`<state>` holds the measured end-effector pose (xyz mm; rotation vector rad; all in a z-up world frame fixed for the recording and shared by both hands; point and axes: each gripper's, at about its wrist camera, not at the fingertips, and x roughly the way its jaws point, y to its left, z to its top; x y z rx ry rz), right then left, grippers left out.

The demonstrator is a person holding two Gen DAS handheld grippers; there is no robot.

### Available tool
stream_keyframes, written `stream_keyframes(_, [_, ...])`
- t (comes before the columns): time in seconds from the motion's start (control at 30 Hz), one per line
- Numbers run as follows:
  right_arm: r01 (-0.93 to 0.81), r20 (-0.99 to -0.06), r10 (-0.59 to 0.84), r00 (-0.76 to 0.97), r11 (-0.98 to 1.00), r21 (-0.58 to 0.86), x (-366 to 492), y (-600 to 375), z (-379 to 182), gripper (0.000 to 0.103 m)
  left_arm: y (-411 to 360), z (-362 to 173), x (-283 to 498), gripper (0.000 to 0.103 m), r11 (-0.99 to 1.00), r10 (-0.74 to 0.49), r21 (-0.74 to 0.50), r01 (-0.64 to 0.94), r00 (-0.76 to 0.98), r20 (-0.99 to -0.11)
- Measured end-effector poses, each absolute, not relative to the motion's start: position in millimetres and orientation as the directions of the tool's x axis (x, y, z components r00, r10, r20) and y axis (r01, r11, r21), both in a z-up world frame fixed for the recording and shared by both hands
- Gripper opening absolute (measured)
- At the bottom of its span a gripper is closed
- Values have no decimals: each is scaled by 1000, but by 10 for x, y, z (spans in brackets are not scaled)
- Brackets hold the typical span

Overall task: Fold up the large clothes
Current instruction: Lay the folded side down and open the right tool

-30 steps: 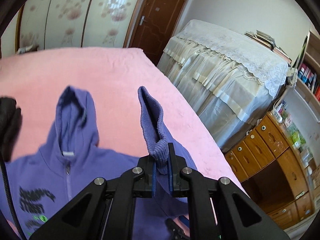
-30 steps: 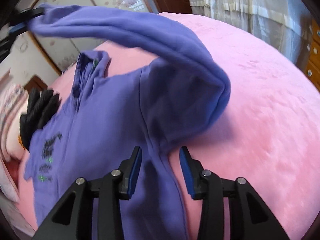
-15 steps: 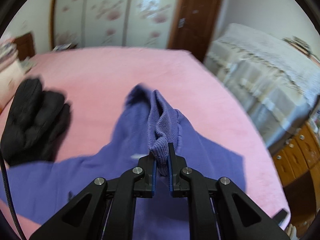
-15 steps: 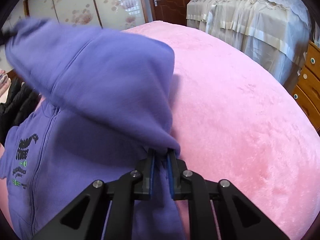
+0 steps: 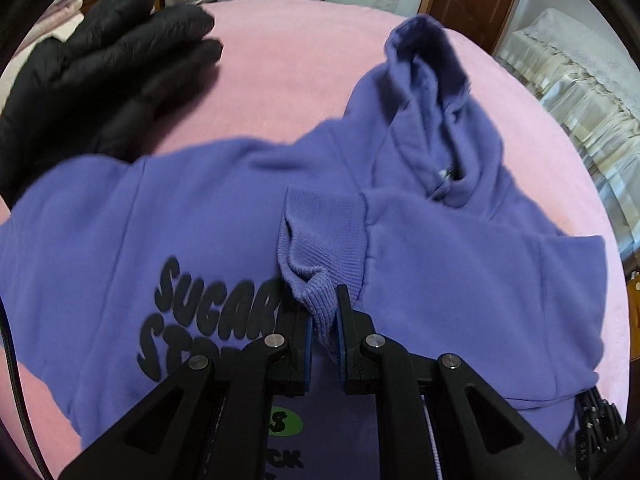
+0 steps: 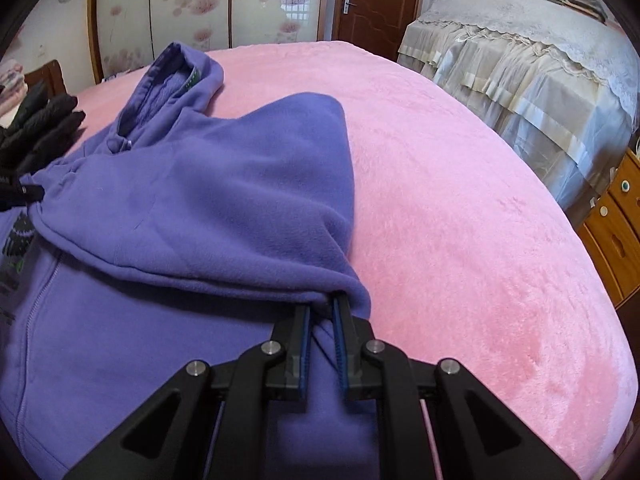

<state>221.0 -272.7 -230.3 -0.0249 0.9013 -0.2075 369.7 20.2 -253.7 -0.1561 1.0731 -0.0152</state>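
Note:
A purple zip hoodie [image 5: 200, 208] lies face up on the pink bed [image 5: 280, 60], its hood [image 5: 432, 92] pointing away. My left gripper [image 5: 323, 312] is shut on the ribbed cuff [image 5: 320, 240] of one sleeve, low over the black chest lettering [image 5: 192, 312]. That sleeve [image 6: 224, 184] is folded across the hoodie's front. In the right wrist view my right gripper [image 6: 321, 312] is shut on the purple fabric at the sleeve's fold near the hoodie's edge. The pads' tips are hidden under the cloth.
A black padded garment [image 5: 92, 52] lies on the bed beyond the hoodie's far shoulder. Open pink bed [image 6: 460, 200] stretches to the right. Past the bed's edge stand lace-covered furniture [image 6: 520, 48], wooden drawers [image 6: 616, 232] and a brown door [image 6: 376, 0].
My left gripper has carried the cuff down and across onto the hoodie's chest. My right gripper, open a second ago, has shut on the fabric at the sleeve's fold.

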Motion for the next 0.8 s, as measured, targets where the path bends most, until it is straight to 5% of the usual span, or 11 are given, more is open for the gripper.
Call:
stream_keyframes(0.6, [158,-766,-238,597,971,-179,2206,-2656,-2318,11,395,-2623,3476,13,972,-140,-214,-96,493,-858])
stream_keyframes(0.7, [147,-781,-227,582,974,-174,2211,-2669,-2287,14,408,-2583,3485,28,975,-121,-193,-106,473,-872])
stream_keyframes(0.77, [137,-793,-214,571,977,-165,2209,-2673,-2237,16,441,-2495,3466,57,977,-115,-184,-106,464,-878])
stream_keyframes(0.8, [129,-801,-192,566,981,-144,2187,-2703,-2173,16,463,-2422,3445,63,979,-107,-175,-104,471,-876])
